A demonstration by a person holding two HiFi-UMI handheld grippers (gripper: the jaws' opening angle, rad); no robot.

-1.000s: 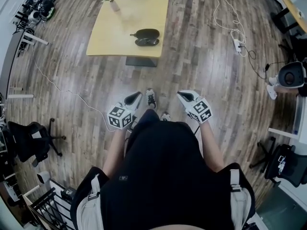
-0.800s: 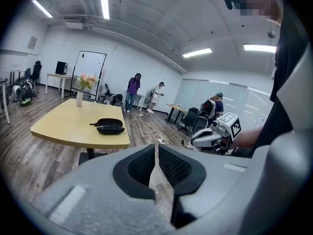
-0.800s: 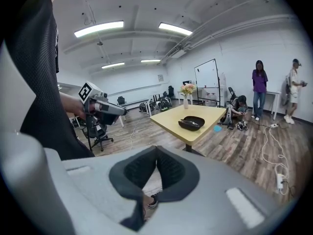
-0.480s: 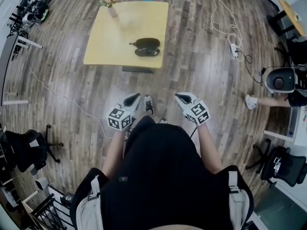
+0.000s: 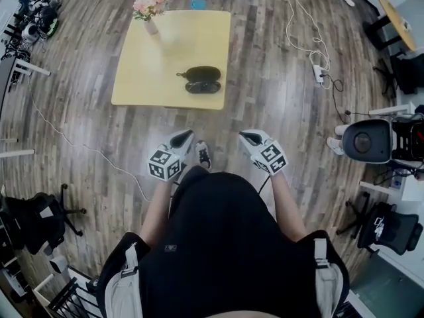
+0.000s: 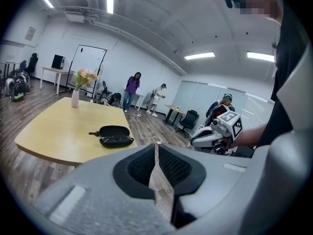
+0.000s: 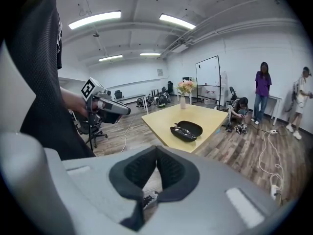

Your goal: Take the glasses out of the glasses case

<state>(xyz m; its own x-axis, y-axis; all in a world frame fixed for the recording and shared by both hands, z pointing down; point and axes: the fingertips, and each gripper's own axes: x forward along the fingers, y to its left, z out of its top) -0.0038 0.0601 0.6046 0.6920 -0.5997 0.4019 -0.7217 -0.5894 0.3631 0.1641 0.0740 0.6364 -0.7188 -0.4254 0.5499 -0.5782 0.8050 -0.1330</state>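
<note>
An open black glasses case [image 5: 202, 79] lies near the front edge of a yellow table [image 5: 165, 65], far ahead of me. Dark glasses [image 5: 204, 87] rest in its nearer half. I see the case [image 6: 116, 135] in the left gripper view and the case [image 7: 186, 130] in the right gripper view too, well beyond the jaws. My left gripper [image 5: 185, 136] and right gripper [image 5: 246, 136] are held at waist height, side by side, short of the table. The left gripper [image 6: 154, 147] and right gripper [image 7: 156, 147] each have pads meeting at the tips, with nothing held.
A vase of pink flowers [image 5: 151, 24] stands at the table's far left corner. Cables and a power strip [image 5: 318, 71] trail over the wood floor on the right. A black office chair [image 5: 33, 214] is at the left, a round grey machine [image 5: 366, 140] at the right. People stand in the background [image 6: 133, 89].
The table and case have slid lower and nearer in the head view as the person walks towards them. Both grippers stay shut and level at the waist.
</note>
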